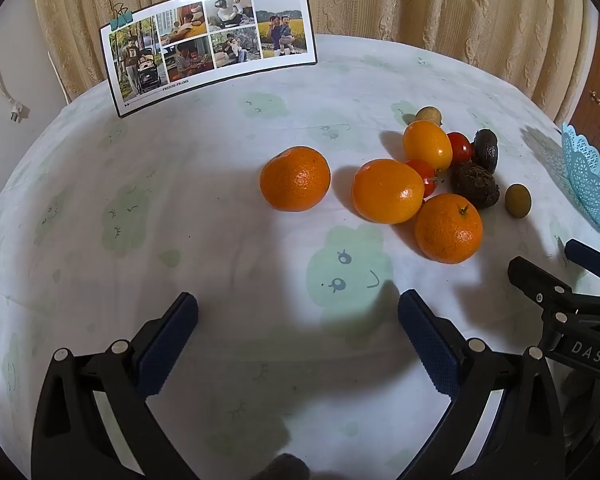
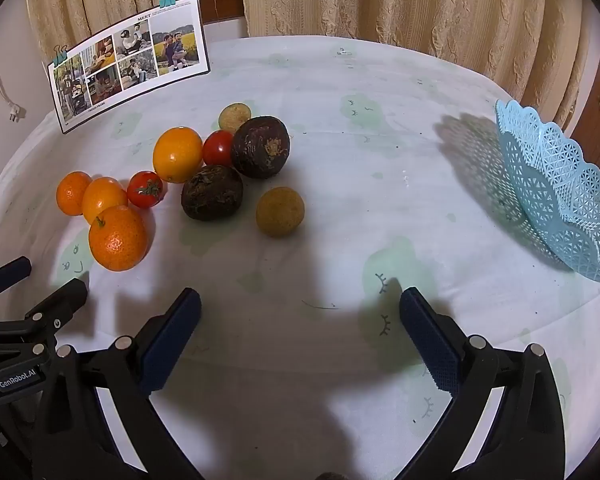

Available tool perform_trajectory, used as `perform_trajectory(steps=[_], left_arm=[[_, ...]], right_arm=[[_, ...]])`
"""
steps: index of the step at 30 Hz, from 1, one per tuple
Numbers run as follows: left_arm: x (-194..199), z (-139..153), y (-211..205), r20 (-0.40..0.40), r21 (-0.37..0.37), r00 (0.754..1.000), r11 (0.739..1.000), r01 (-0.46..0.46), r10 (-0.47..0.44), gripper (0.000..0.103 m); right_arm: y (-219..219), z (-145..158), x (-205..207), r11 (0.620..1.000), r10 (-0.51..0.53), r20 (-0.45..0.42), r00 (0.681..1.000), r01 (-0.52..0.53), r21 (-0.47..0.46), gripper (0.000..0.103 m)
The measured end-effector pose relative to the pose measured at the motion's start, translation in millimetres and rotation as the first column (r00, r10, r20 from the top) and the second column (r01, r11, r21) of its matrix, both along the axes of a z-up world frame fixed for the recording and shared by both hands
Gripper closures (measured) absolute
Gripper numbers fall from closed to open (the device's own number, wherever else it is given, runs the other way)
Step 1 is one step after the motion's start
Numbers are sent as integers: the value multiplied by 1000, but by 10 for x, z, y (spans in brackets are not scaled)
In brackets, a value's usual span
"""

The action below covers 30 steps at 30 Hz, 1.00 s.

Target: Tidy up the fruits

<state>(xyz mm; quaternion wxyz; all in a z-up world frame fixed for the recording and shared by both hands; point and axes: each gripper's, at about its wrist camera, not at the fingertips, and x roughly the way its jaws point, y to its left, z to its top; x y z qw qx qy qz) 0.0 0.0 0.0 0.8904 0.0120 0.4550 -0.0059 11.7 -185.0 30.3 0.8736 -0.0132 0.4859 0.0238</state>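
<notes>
Hovering over the table [image 1: 204,184] with nothing yet picked up, we hold both tools tilted down toward the cloth so each camera can take in the whole spread before a first choice is made. The left gripper [image 1: 298,318] shows at the bottom of its frame with its fingers spread wide and only bare cloth between them; the right gripper [image 2: 300,316] sits the same way at the bottom of its own frame, fingers spread and empty. The fruits [image 2: 216,168] lie loose in a cluster at the centre-left of the right wrist view and at the centre-right of the left wrist view: several oranges, two small red tomatoes, two dark rough-skinned fruits and two small greenish-brown ones, many of them touching. One orange [image 1: 295,179] sits a little apart toward the middle of the left wrist frame, which we judge the easiest first pick since no neighbour crowds it. The blue basket [image 2: 560,200] stands empty at the right edge of both views, well apart from the pile, likely the place where the fruits belong. A photo card [image 1: 212,44] stands clipped upright in the upper left, clear of the work.
</notes>
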Motion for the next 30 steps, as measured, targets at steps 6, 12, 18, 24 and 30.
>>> perform_trajectory(steps=[6, 12, 18, 24, 30], left_arm=[[1, 2, -3, -2, 1, 1000, 1000, 0, 0, 5], [-1, -2, -2, -5, 2, 1000, 1000, 2, -2, 5], [-5, 19, 1, -7, 1, 1000, 1000, 2, -2, 5], [-5, 23, -3, -7, 1, 1000, 1000, 2, -2, 5], [-5, 25, -3, -8, 0, 1000, 1000, 2, -2, 5]], right_arm=[[-4, 0, 2, 1000, 0, 0, 1000, 0, 4, 2], [-2, 1, 3, 1000, 0, 1, 1000, 0, 4, 2], [-2, 2, 5, 1000, 0, 1, 1000, 0, 4, 2], [-2, 1, 7, 1000, 0, 0, 1000, 0, 4, 2], [-2, 0, 9, 1000, 0, 0, 1000, 0, 4, 2]])
